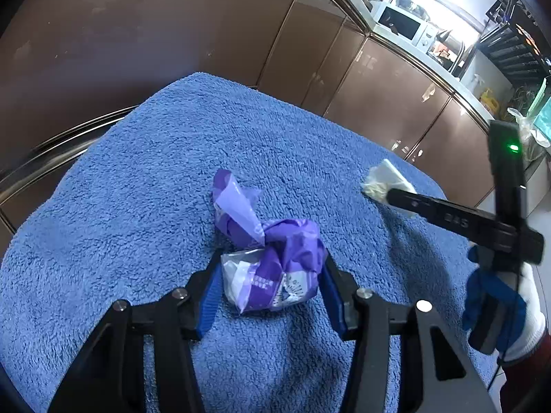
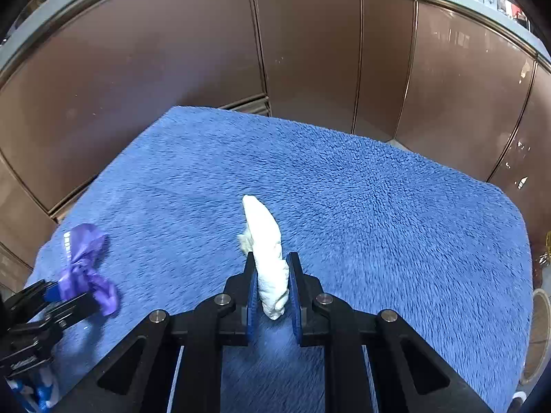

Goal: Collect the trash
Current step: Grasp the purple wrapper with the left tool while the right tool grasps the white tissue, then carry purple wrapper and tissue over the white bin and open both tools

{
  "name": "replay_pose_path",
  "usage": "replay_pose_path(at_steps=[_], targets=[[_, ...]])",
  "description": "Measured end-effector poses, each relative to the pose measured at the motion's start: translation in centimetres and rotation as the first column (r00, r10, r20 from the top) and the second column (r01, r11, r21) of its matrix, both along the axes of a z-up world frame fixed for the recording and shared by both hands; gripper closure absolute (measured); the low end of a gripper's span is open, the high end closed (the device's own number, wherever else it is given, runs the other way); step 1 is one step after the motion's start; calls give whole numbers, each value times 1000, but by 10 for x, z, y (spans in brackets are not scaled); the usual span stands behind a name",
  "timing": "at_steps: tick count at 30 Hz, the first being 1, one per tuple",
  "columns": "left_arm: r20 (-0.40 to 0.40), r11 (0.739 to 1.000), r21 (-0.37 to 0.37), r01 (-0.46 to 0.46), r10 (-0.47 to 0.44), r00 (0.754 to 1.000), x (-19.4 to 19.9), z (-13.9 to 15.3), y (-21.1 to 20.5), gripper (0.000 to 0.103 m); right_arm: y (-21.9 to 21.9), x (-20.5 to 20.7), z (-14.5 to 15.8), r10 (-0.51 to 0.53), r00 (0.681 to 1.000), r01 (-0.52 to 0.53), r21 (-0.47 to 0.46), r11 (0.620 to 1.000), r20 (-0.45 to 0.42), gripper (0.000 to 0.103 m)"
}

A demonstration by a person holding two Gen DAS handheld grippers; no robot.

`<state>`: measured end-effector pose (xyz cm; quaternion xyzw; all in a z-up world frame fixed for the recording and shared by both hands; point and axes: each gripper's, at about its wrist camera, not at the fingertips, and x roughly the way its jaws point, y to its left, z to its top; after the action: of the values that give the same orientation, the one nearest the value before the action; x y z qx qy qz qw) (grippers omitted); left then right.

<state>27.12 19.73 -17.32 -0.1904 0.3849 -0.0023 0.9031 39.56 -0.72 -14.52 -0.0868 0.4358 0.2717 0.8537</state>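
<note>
The left tongs [image 1: 270, 287] are closed around a crumpled purple wrapper [image 1: 272, 268], its knotted tail sticking out beyond the tips. The right tongs [image 2: 273, 285] pinch a twisted white tissue [image 2: 268, 258] narrowly near its lower end, so most of it stands forward of the pads. Both grips look meant for carrying off. Each piece sits low over the blue towel [image 2: 396, 206] covering the worktop, brown cabinets [image 2: 310, 51] beyond.
</note>
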Motion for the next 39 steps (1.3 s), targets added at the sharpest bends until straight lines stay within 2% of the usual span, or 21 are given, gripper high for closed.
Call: replay_pose_path(at_steps=[7,12,20,26,32,36,39], targets=[[29,1000,13,-8,7,1000,-8,5,-2,56,-17,-56,37,4,999,-6,43,999,48,89],[53,999,38,-4,2,999,-23,13,-8,56,-49,-111,56,-22,998,16,91,996,65,89],[104,996,87,18,-27,994,-64,46,-21,57,-100,-177,72,-92,993,78,181,980,71,89],[141,992,111,58,-74,987,-90,75,-42,57,-150,-225,84,-193,977,162,267,950,95,89],[199,983,110,150,-169,965,-113,113,-89,57,-216,-264,102,-340,930,278,339,899,138,89],[229,965,110,237,-257,939,-120,135,-134,57,-261,-292,115,-450,876,369,360,857,174,89],[240,939,109,325,-342,909,-119,148,-181,57,-292,-303,118,-522,829,436,353,828,201,89]])
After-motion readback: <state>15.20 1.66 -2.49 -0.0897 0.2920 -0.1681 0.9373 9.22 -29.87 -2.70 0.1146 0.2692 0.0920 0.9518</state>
